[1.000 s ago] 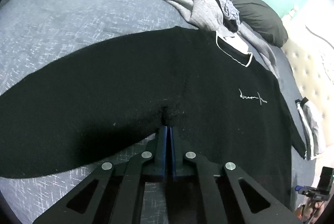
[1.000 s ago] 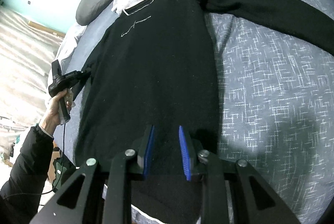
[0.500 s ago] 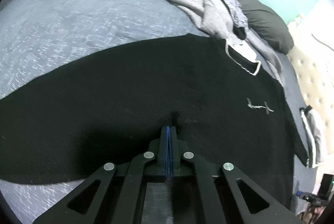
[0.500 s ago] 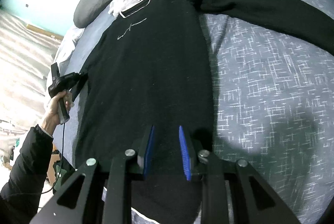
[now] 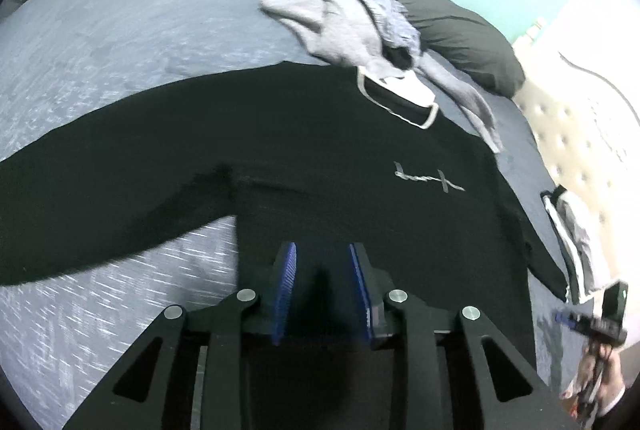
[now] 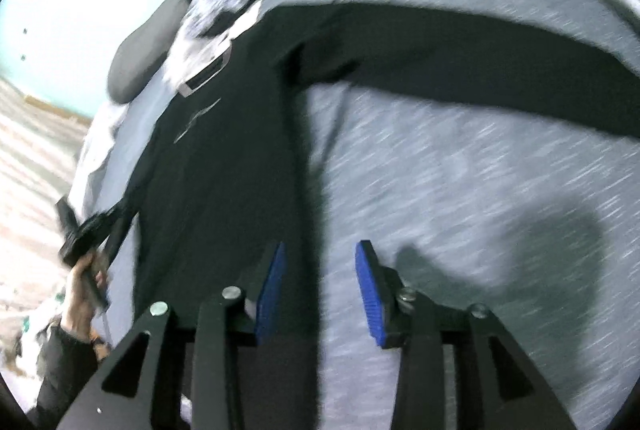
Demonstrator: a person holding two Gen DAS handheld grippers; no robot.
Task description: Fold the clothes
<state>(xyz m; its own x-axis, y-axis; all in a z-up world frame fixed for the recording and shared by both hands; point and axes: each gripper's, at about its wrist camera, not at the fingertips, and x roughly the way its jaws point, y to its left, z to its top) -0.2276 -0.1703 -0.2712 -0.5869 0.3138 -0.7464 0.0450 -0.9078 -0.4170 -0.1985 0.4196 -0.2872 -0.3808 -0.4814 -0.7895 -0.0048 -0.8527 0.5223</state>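
A black long-sleeved sweater (image 5: pixel 320 149) with a white-trimmed collar and small white chest script lies flat on the grey bed; one sleeve stretches out to the left. My left gripper (image 5: pixel 323 262) is open just above the sweater's body, near the armpit. In the right wrist view the same sweater (image 6: pixel 224 165) runs up the left half, its sleeve (image 6: pixel 460 69) reaching right. My right gripper (image 6: pixel 320 262) is open over the sweater's right side edge, holding nothing. This view is blurred.
A heap of grey and patterned clothes (image 5: pixel 352 25) lies beyond the collar, against a dark pillow (image 5: pixel 440 17). A striped garment (image 5: pixel 576 238) lies at the bed's right edge by the tufted headboard (image 5: pixel 580 133). A hand holding the other gripper shows at the left (image 6: pixel 84 242).
My left gripper was shut on the sweater near the armpit; it has opened, let go and drawn back. My right gripper has opened wider and shifted right to the sweater's edge.
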